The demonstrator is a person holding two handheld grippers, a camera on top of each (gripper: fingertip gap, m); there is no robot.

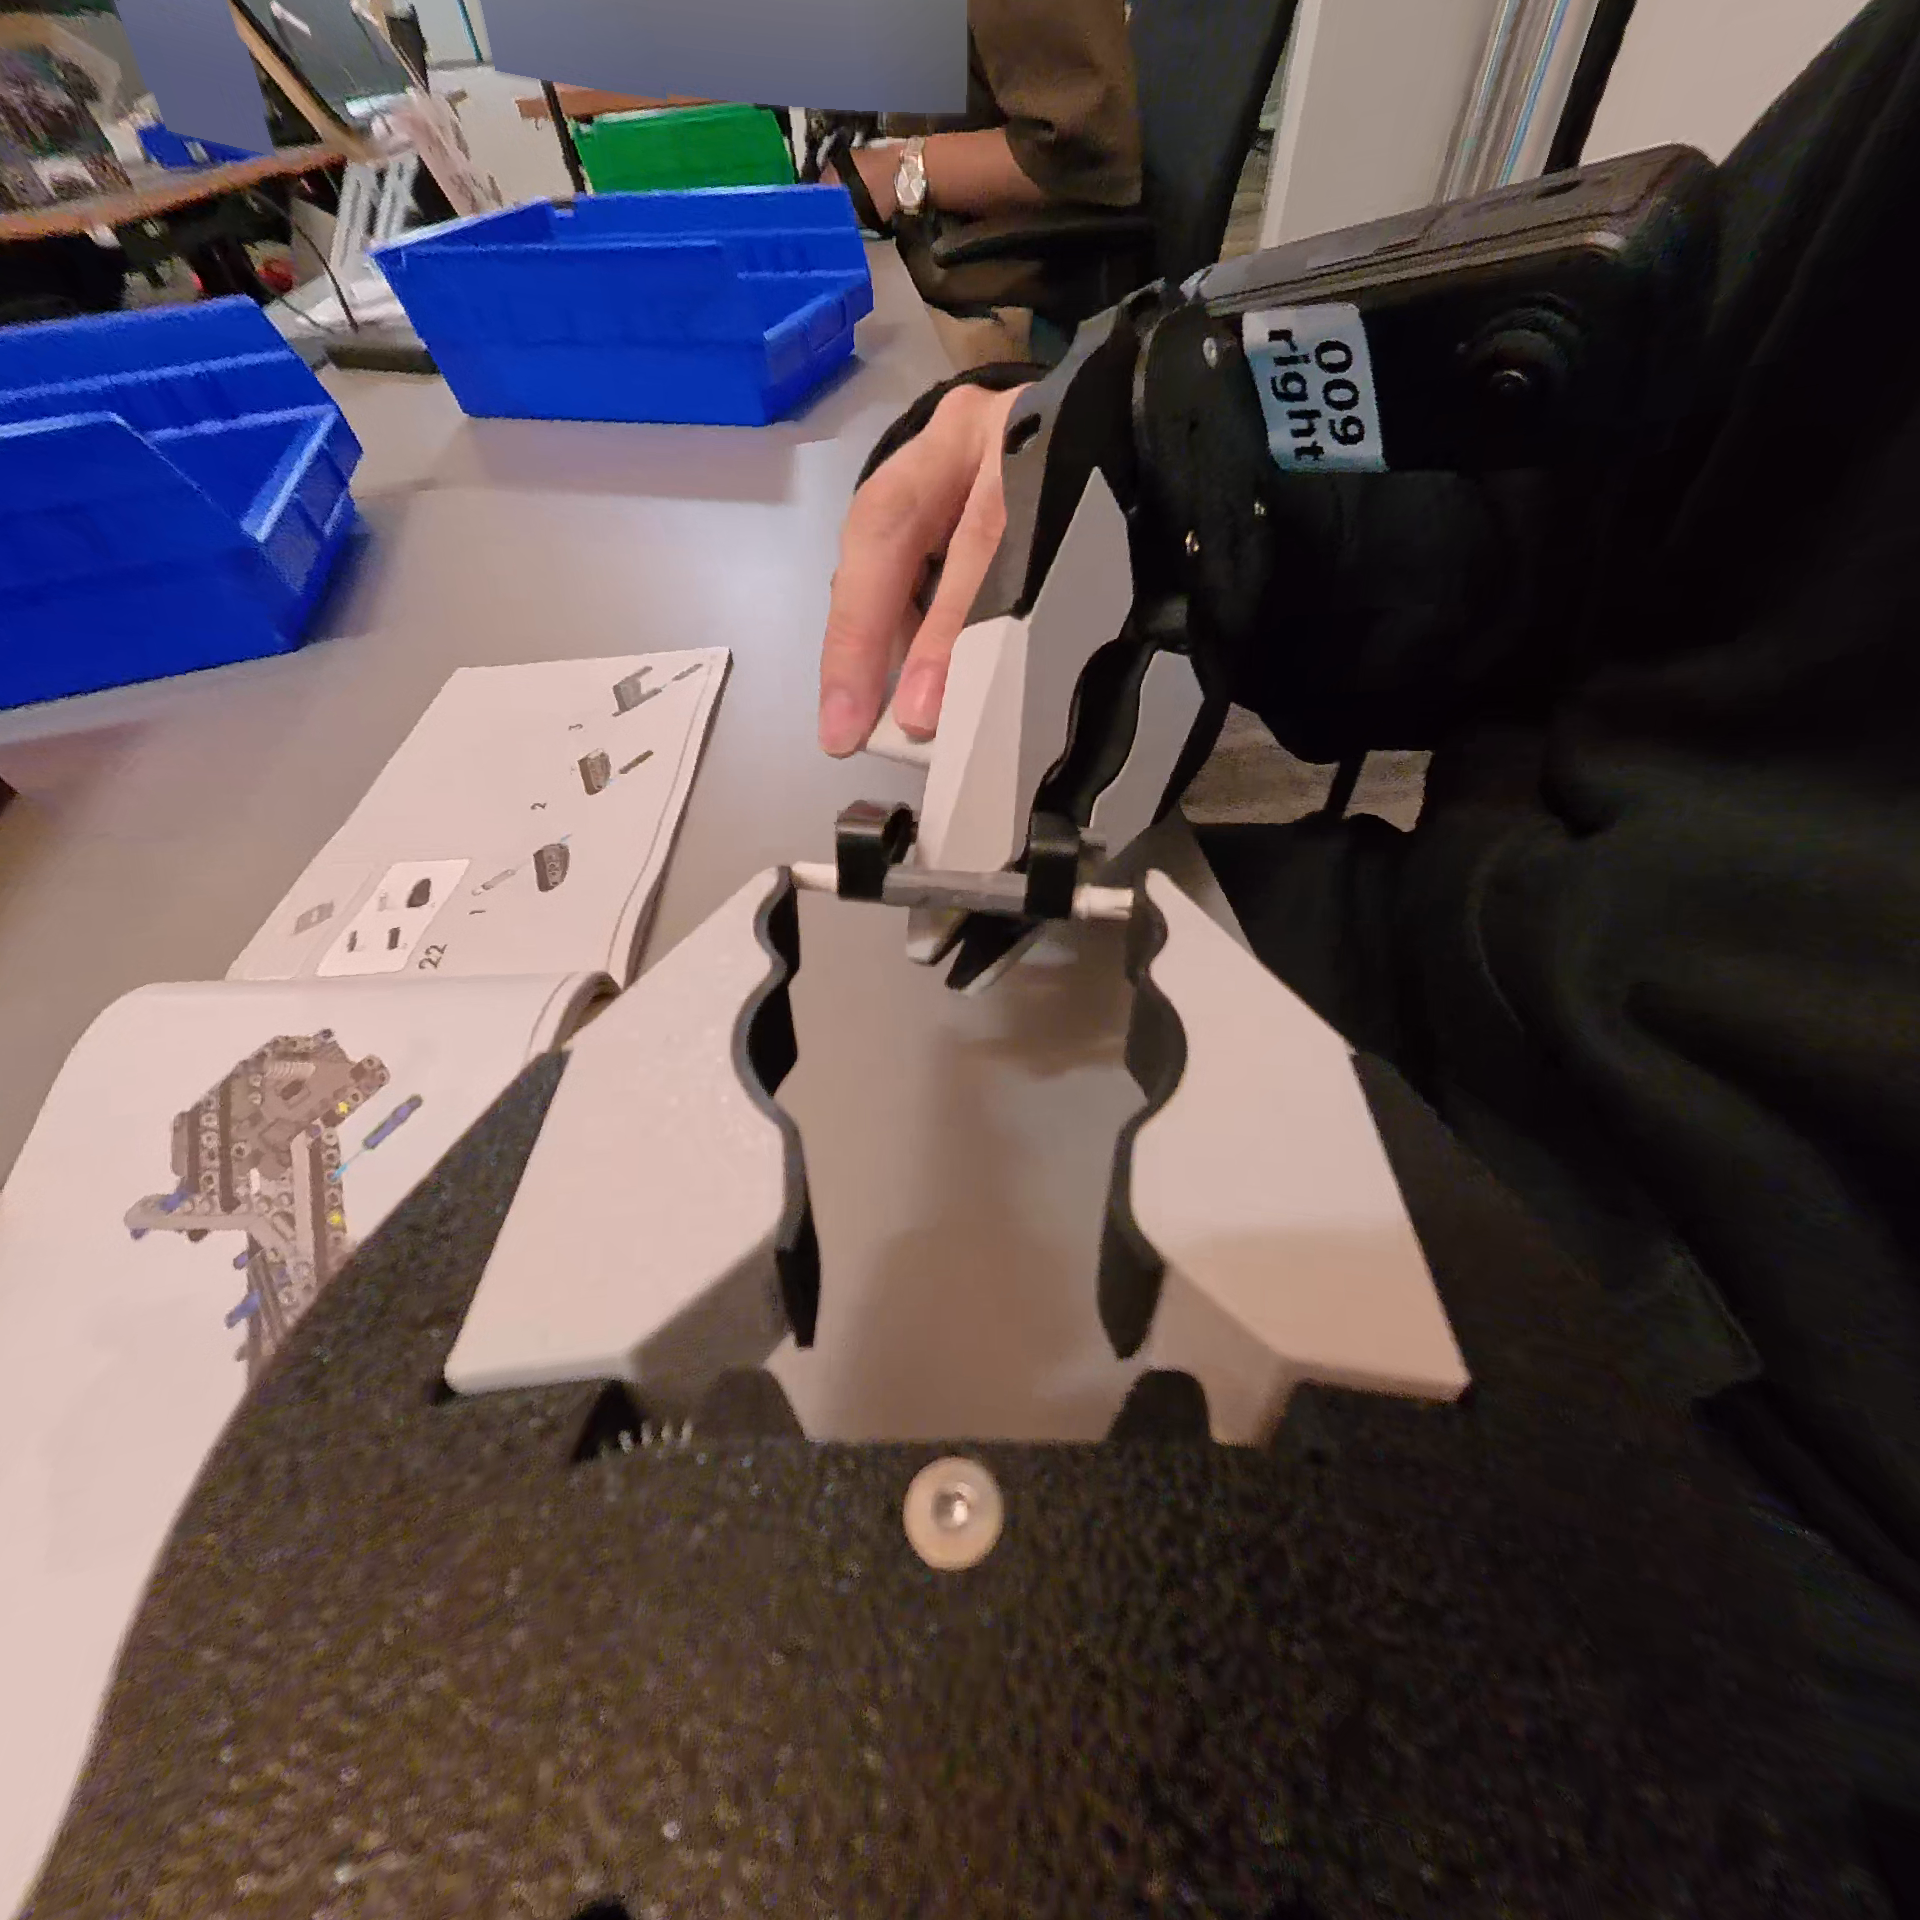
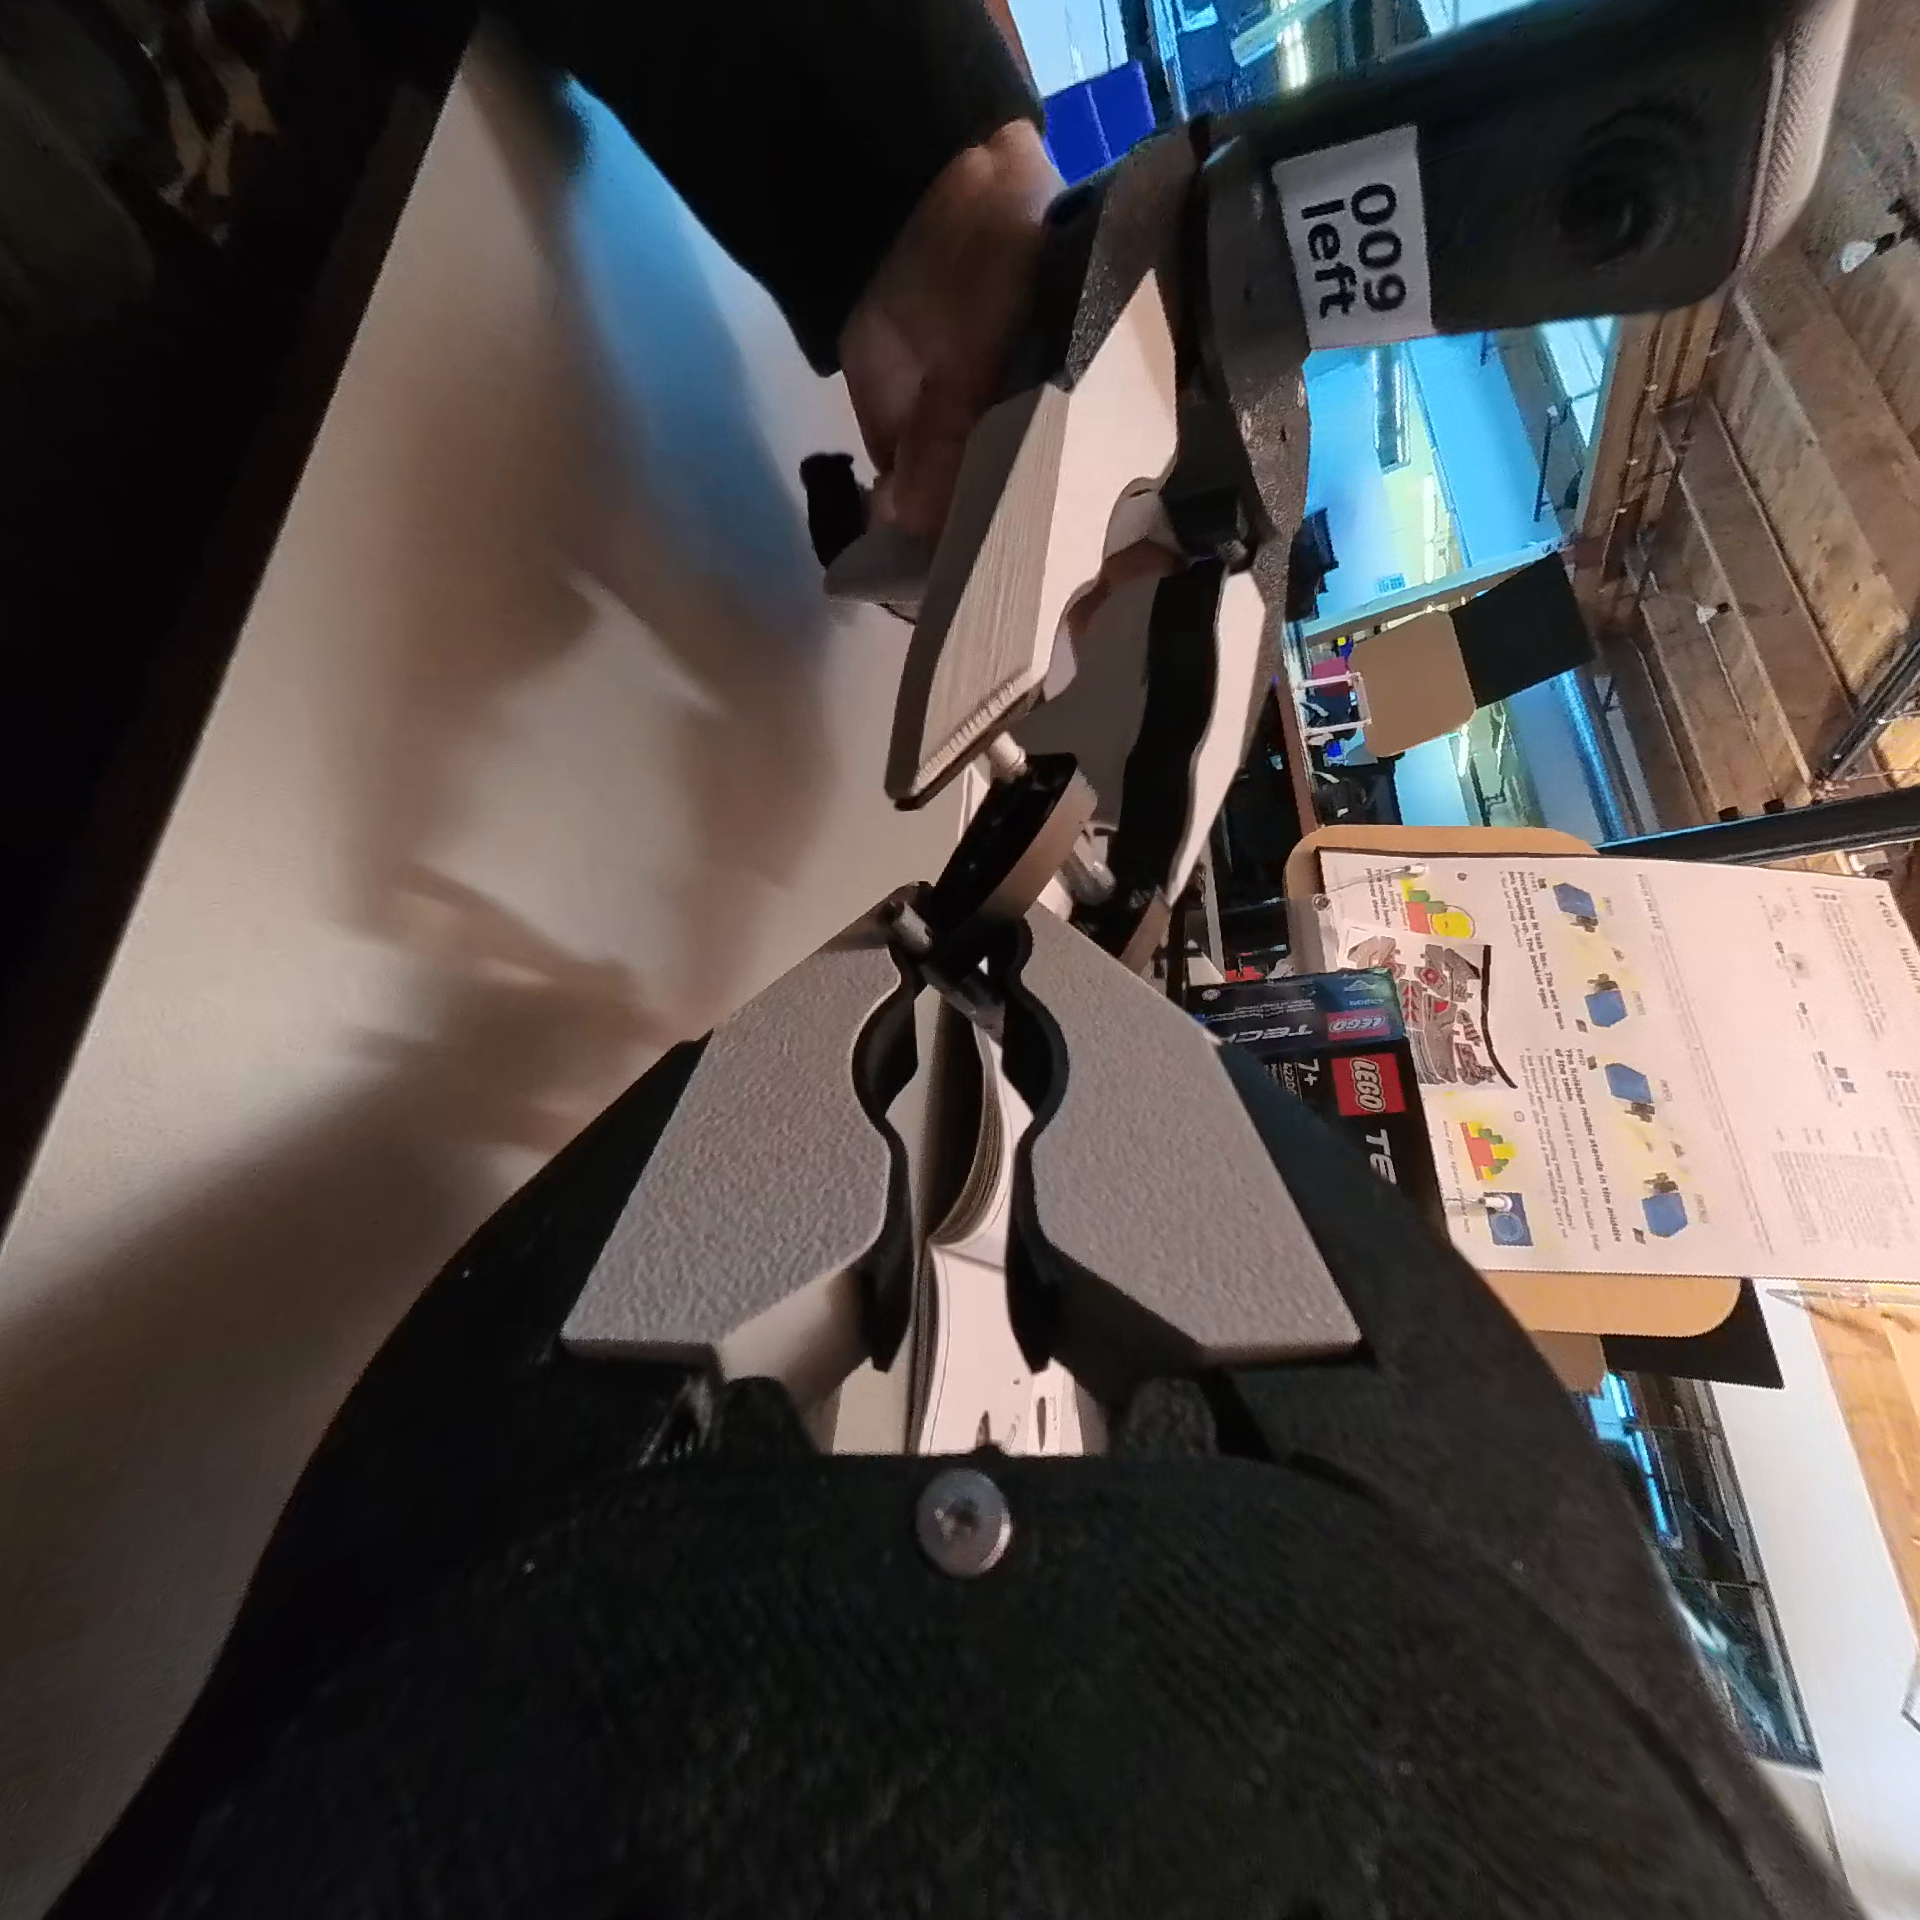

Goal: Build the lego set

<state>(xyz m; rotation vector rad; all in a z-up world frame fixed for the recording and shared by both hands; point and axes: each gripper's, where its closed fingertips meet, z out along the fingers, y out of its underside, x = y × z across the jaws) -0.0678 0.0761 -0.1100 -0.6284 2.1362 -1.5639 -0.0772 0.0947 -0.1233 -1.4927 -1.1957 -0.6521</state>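
Observation:
A small lego assembly [image 1: 956,888], a white axle with a grey sleeve and two black connectors, hangs in the air above the grey table [image 1: 520,561]. My left gripper [image 1: 971,894] has its fingers far apart, and the two axle ends sit against its fingertips, so it clamps the axle lengthwise. My right gripper [image 1: 966,945] comes down from above and is shut on the middle of the assembly. In the right wrist view my right gripper [image 2: 966,961] pinches the black part of the assembly [image 2: 997,842], and the left gripper [image 2: 1039,831] straddles it from above.
An open instruction booklet [image 1: 488,831] lies on the table to the left. Two blue bins [image 1: 644,301] [image 1: 145,488] stand behind it, with a green bin [image 1: 681,145] and a seated person [image 1: 914,177] farther back. A lego box [image 2: 1340,1060] and a printed sheet [image 2: 1662,1060] show in the right wrist view.

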